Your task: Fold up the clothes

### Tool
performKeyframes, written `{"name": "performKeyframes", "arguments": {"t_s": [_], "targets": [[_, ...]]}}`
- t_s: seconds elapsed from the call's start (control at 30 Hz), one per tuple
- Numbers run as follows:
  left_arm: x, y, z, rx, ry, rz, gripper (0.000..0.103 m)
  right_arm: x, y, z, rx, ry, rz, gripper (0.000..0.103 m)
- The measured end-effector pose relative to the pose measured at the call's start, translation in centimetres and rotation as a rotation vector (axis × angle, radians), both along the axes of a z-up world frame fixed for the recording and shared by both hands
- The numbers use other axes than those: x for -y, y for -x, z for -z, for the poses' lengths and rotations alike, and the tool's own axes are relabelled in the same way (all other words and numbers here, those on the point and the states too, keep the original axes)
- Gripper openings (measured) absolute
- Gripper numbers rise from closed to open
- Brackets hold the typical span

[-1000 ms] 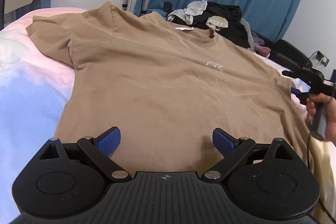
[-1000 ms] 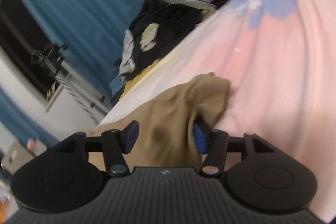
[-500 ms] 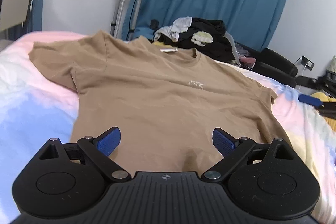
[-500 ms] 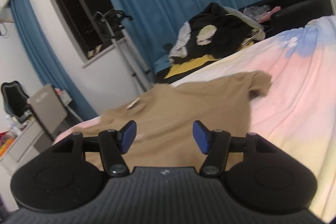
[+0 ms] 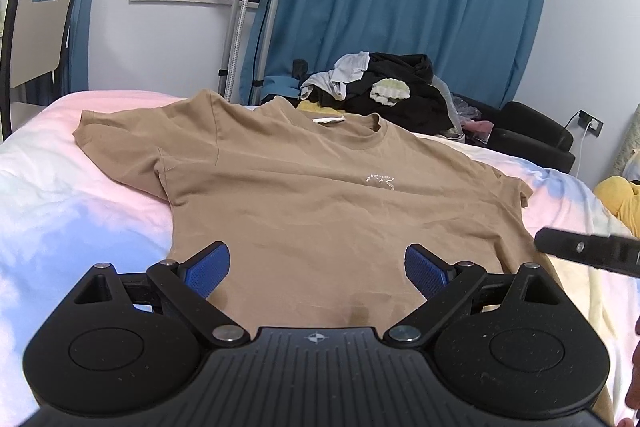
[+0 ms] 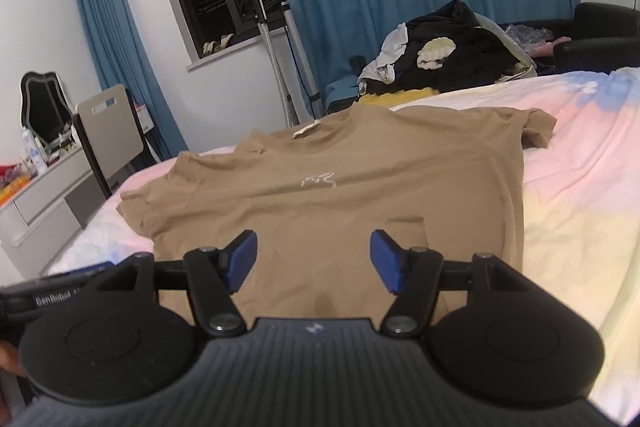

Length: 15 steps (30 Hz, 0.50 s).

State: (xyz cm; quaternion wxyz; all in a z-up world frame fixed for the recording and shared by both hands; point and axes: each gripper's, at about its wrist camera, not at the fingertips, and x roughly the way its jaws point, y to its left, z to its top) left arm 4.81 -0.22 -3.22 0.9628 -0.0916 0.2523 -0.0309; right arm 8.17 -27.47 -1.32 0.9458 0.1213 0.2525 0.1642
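Tan t-shirt [image 5: 320,195] flat on bed [image 5: 60,211], ahead of and under both grippers. Left gripper [image 5: 318,263] apart, empty; right gripper [image 6: 313,259] apart, just opened wider (nothing between). Spreading apparently done, first fold pending: next, pinch the near hem.

Both wrist views low at bed's near edge, facing window; share t-shirt [image 5: 320,195].

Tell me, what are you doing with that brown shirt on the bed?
A person holds a gripper in each hand over a tan T-shirt spread flat, front up, on the bed. The left gripper and the right gripper are both open and hold nothing. The right one's jaws have just been opening. No fold has been made yet.
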Motion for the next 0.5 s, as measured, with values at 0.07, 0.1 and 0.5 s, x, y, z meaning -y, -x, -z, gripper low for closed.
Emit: {"name": "performKeyframes", "arguments": {"t_s": [0.07,0.1,0.5], "targets": [[0.0,-0.1,0.1,-0.004,-0.004,0.002,0.096,-0.3,-0.1,0.3,0.002,0.01,-0.001,0.064],[0.1,-0.2,0.1,-0.005,-0.008,0.003,0.096,-0.4,-0.1,0.3,0.002,0.009,-0.002,0.064],[-1.0,-1.1,0.7,-0.043,0.047,-0.02,0.096,-1.9,-1.4,2.1,-0.019,0.031,-0.008,0.067]]}}
